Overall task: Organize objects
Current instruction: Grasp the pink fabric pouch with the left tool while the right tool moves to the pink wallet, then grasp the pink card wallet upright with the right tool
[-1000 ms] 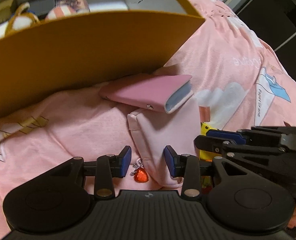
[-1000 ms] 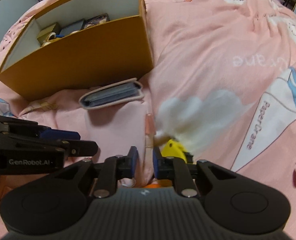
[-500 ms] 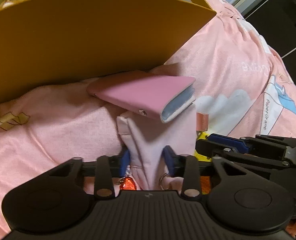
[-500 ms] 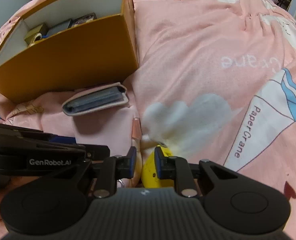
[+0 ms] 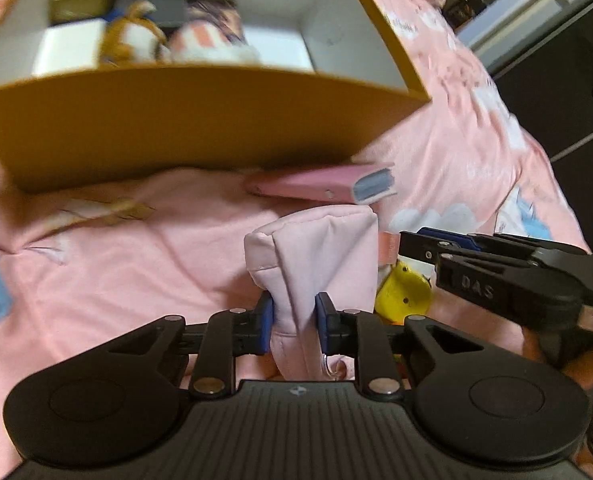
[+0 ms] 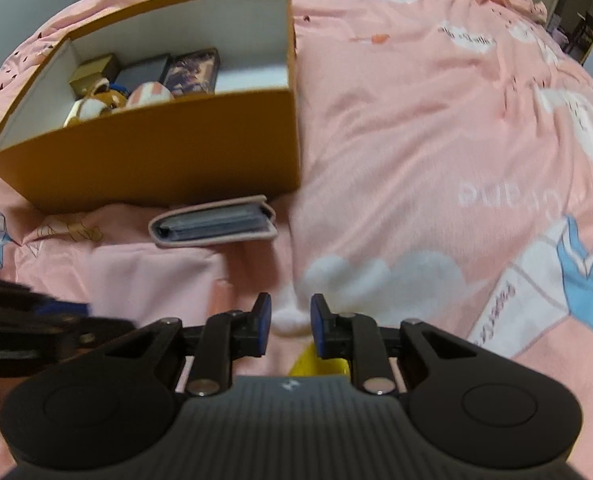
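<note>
Bed: pink bedspread [image 6: 416,160] with white clouds and blue paper-crane prints fills both views; a dark doorway at the upper right.
Box: orange box [image 6: 156,152] with white inside, upper left of the right-wrist view and across the top of the left-wrist view [image 5: 176,120]; small boxes and plush toys lie inside.
Wallet: pink wallet [image 5: 316,188] lies flat on the bedspread just below the box's near wall, blue-grey card edges showing; centre left in the right-wrist view [image 6: 212,226].
Pouch: pale pink pouch [image 5: 320,256] stands up at the centre of the left-wrist view, below the wallet.
Left hand-held gripper [image 5: 294,322]: its jaws have just been closing and now pinch the lower part of the pouch between the blue pads.
Right hand-held gripper [image 6: 290,326]: jaws slightly apart after just opening a little; whether the pads press on anything I cannot tell. A yellow toy [image 6: 316,362] sits low between and under the fingers.
Yellow toy, left-wrist view: [image 5: 404,294] right of the pouch, under the right gripper's fingers.
</note>
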Demonstrator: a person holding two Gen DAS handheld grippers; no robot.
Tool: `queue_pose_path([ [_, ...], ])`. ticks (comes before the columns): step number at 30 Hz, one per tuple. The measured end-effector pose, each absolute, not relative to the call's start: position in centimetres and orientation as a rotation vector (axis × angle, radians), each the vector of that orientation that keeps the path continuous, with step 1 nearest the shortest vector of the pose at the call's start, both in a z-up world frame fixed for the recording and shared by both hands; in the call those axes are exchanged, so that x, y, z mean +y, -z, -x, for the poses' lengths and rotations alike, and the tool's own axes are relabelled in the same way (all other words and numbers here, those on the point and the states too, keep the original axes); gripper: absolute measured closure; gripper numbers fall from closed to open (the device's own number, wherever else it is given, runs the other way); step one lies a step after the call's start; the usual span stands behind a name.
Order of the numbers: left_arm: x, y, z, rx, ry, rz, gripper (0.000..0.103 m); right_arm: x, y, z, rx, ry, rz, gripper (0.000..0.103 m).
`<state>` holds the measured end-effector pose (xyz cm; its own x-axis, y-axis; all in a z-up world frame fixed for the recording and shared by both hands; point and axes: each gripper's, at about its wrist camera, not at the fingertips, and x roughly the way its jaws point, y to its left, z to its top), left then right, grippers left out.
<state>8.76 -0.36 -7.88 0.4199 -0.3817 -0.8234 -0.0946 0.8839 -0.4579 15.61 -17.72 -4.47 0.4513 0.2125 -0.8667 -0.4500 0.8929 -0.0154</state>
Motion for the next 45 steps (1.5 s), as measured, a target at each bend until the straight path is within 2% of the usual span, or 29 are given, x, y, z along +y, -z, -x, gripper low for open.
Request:
queue_pose_path([
  [12,4.8,5.3,-7.8,1.015,0.022,0.519,0.079,-14.8,3.6,-16.8,0.995,-0.439,0.292,0.077],
  [15,5.9,6.1,-8.3,1.029,-0.011,0.52,0.079,-14.5,3.4,-17.1,1.001,-0.439,0.275,0.073],
  [17,6.0,6.9,-8.7,1.049,-0.014,0.527,0.079,-14.4,3.3,-17.2,0.998,-0.445,0.266,0.065],
  [22,6.1,8.9,-9.2,1.093,-0.042,0.511,0.079,-14.0,3.6,-18.1,1.03,-0.485,0.237,0.053],
  [34,6.8,10.4,-9.7,1.136,-0.059,0.549,0.079,-13.1,7.0,-21.3,1.17,-0.53,0.198,0.05],
  [38,6.8,10.7,-9.9,1.144,-0.061,0.551,0.079,-12.9,8.3,-22.5,1.214,-0.565,0.214,0.038],
  [42,6.7,10.8,-10.0,1.149,-0.063,0.546,0.079,-13.1,9.9,-23.8,1.269,-0.595,0.16,0.03],
  [45,6.6,10.8,-10.2,1.151,-0.063,0.542,0.079,-13.3,10.2,-24.0,1.285,-0.611,0.136,0.035],
])
